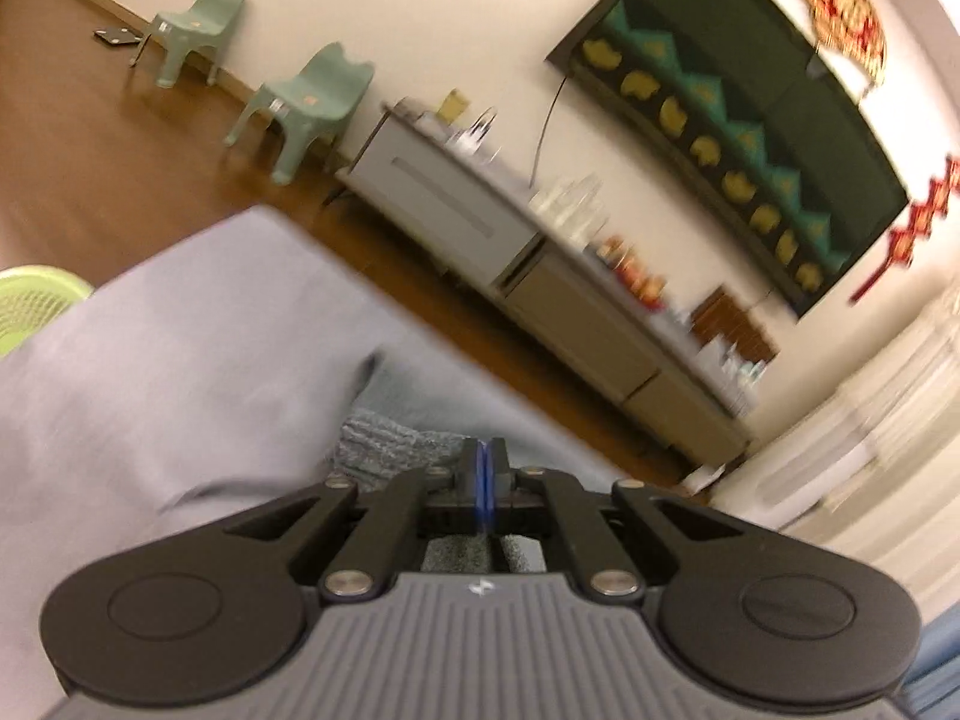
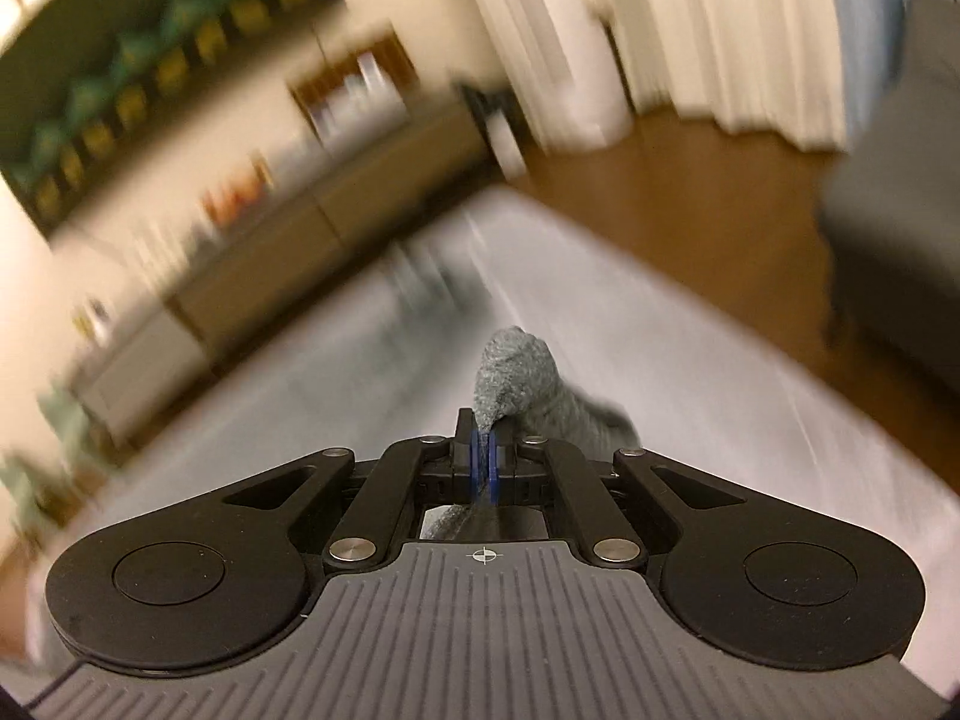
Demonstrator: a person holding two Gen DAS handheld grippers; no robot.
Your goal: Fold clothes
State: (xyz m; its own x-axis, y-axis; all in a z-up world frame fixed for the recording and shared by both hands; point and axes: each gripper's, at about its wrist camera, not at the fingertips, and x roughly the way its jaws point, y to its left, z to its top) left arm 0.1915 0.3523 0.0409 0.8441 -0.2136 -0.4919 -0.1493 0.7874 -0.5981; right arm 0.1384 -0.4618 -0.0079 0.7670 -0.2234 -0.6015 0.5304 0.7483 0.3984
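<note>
The left gripper (image 1: pixel 485 468) has its blue pads pressed together on a grey knitted garment (image 1: pixel 384 447), above a pale grey sheet (image 1: pixel 180 360). At far left stand two green chairs (image 1: pixel 306 102); a grey sideboard (image 1: pixel 540 276) lines the wall.

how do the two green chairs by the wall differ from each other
The near chair looks larger in the left wrist view, while the far chair looks smaller, being farther along the wall. The far chair has a dark flat object on the floor beside it; the near chair stands next to the grey cabinet. Both are pale green, low, with notched backs, against the same wall.
</note>
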